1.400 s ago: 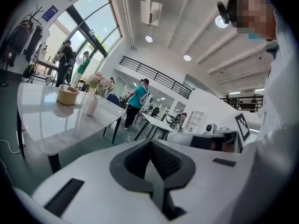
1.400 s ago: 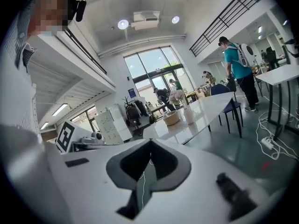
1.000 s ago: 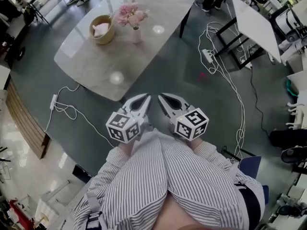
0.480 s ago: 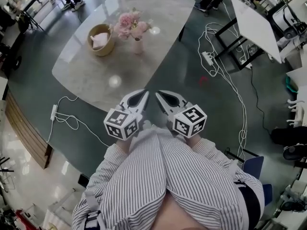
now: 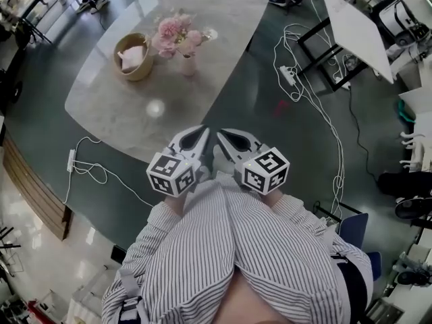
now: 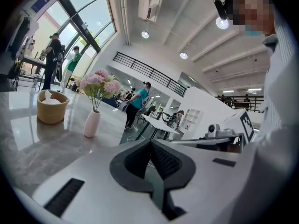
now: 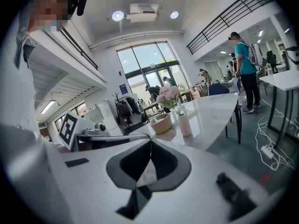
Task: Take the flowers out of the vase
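Pink flowers (image 5: pixel 174 34) stand in a pale pink vase (image 5: pixel 188 64) on the far half of a marble table (image 5: pixel 128 110). My left gripper (image 5: pixel 202 131) and right gripper (image 5: pixel 220 134) are side by side in front of my striped shirt, over the floor at the table's near edge, well short of the vase. Both are shut with nothing in them. In the left gripper view the flowers (image 6: pixel 99 84) and vase (image 6: pixel 91 123) are ahead to the left of the shut gripper (image 6: pixel 150 142). In the right gripper view the vase (image 7: pixel 185 124) is ahead of the shut gripper (image 7: pixel 150 142).
A round tan basket (image 5: pixel 133 55) holding a pale cloth sits left of the vase. White cables (image 5: pixel 91 160) and a power strip (image 5: pixel 289 76) lie on the green floor. A white desk (image 5: pixel 354 32) is at the right. People stand beyond the table.
Both grippers have moved together toward the table, whose near edge now lies just ahead of their tips. Both stay shut.
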Motion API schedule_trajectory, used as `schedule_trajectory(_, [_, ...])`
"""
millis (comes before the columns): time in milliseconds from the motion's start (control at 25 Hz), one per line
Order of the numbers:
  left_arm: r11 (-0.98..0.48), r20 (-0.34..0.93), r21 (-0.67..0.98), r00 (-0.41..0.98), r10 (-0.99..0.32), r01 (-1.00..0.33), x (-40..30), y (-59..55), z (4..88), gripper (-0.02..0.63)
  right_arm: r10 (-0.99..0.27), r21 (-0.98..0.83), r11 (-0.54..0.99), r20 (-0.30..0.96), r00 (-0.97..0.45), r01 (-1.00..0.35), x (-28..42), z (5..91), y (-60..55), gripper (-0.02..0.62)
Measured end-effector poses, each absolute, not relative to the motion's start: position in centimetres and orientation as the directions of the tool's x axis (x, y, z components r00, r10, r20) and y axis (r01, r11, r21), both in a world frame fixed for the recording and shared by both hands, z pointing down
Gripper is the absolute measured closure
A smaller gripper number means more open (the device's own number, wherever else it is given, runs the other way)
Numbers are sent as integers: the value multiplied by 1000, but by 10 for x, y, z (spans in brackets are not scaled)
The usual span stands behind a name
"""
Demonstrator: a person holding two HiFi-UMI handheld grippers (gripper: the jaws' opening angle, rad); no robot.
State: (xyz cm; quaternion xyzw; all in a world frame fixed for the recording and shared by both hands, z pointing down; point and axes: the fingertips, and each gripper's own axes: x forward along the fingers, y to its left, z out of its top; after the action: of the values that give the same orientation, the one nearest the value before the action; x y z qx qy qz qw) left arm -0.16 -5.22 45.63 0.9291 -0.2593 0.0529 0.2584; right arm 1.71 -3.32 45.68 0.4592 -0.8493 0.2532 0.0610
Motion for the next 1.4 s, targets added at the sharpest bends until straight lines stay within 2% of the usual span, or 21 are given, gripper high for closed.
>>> schedule_trajectory(320, [-716,249,468,855,-455,-518,11,-89,467,595,-739,-363,457,352,-574,-812,33,461,-68,580])
schedule_trajectory(680, [-693,250,445,822,-512,-568,31,-156,463,594,-705,-358,511,346,-619,-781,57,457,-138,580])
schedule_trajectory(1400, [-580,241,400,692,-680,-710,42,-233,450,594,-549,-334,705,303,-779,-626,61,444,-236,580])
